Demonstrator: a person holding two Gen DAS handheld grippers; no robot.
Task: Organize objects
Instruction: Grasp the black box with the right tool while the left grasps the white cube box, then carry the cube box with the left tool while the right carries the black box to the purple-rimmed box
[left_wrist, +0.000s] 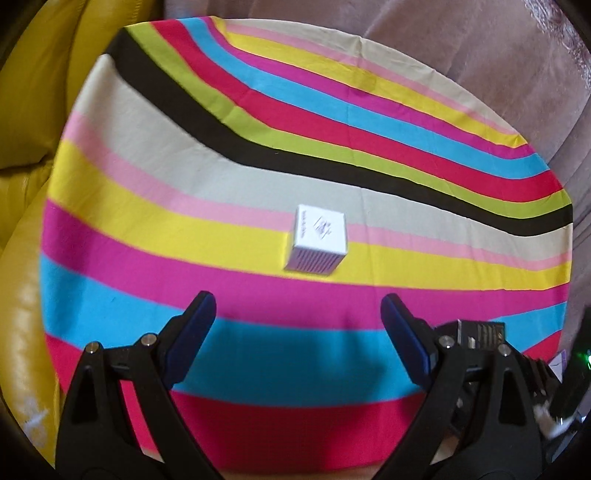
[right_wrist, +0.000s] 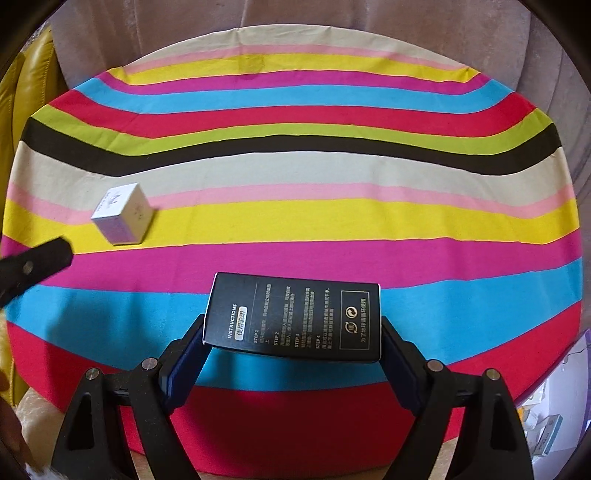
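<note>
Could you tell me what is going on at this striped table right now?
A person is tidying small boxes with a handheld gripper in each hand. The right gripper holds a black box printed with instructions, clamped by its two ends above the striped cloth. The left gripper is open and empty, pointing toward a small white box that sits alone on the yellow and pink stripes. Nothing is touching the white box yet.

I think I am in a home, in a living room. My desk wears a bright striped cloth (right_wrist: 295, 218). A yellow leather sofa (left_wrist: 26, 110) sits beside it, and a soft pinkish-brown seat (right_wrist: 332, 22) sits behind it.
</note>
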